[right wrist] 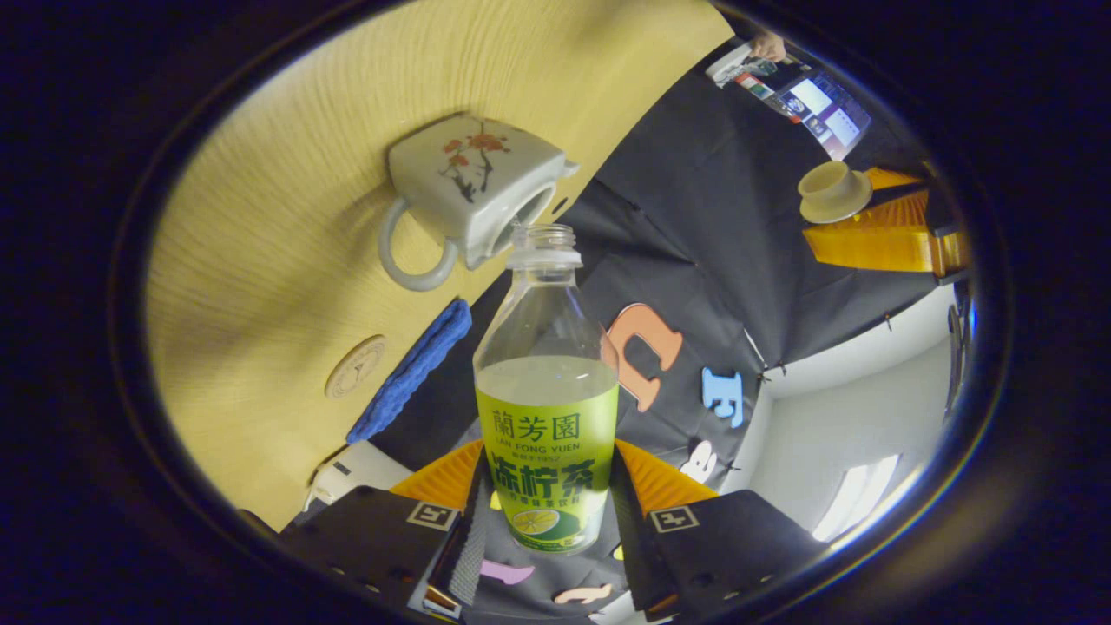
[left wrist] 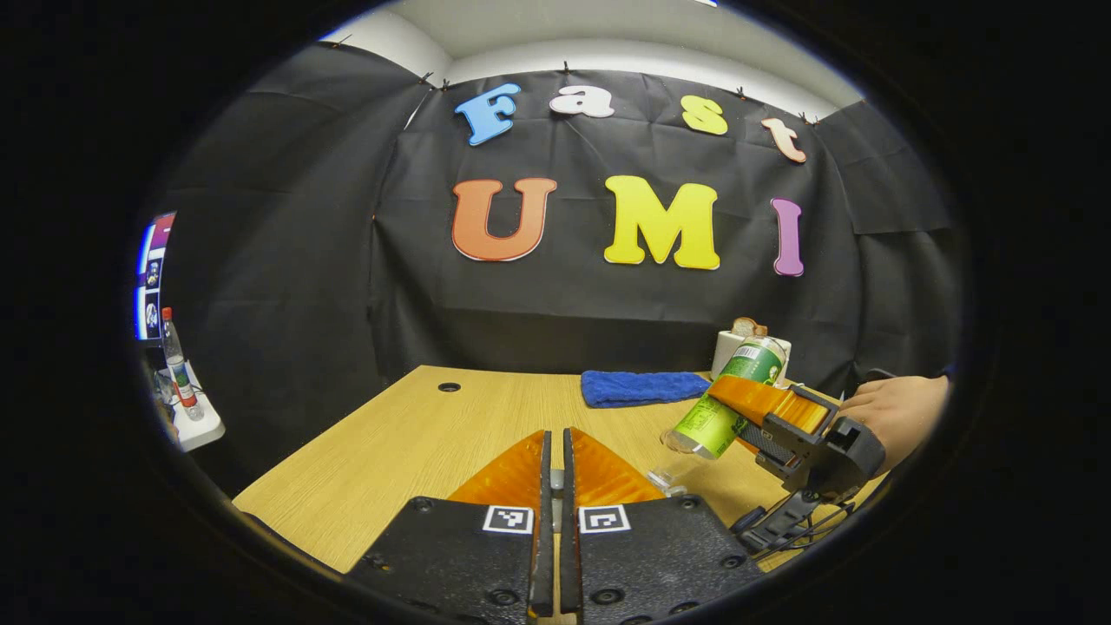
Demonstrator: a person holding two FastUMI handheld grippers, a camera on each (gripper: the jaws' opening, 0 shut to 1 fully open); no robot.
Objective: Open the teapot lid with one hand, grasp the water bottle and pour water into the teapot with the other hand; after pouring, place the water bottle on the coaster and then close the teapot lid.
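Bottle (right wrist: 547, 434) clamped in the right gripper (right wrist: 548, 512) fingers, mouth at the teapot (right wrist: 473, 195) opening.
Left gripper (left wrist: 555, 460) fingers pinch the lid (right wrist: 831, 193); tip slowly, mouth centred, coaster (right wrist: 356, 366) waits on the tabletop (right wrist: 260, 260).

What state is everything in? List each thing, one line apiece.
teapot: open, lid off.
teapot lid: held clear of the teapot.
left gripper: shut on the teapot lid.
water bottle: uncapped, partly full, tilted, mouth at the teapot's opening.
right gripper: shut on the water bottle.
coaster: bare, on the table.
blue cloth: lying on the table.
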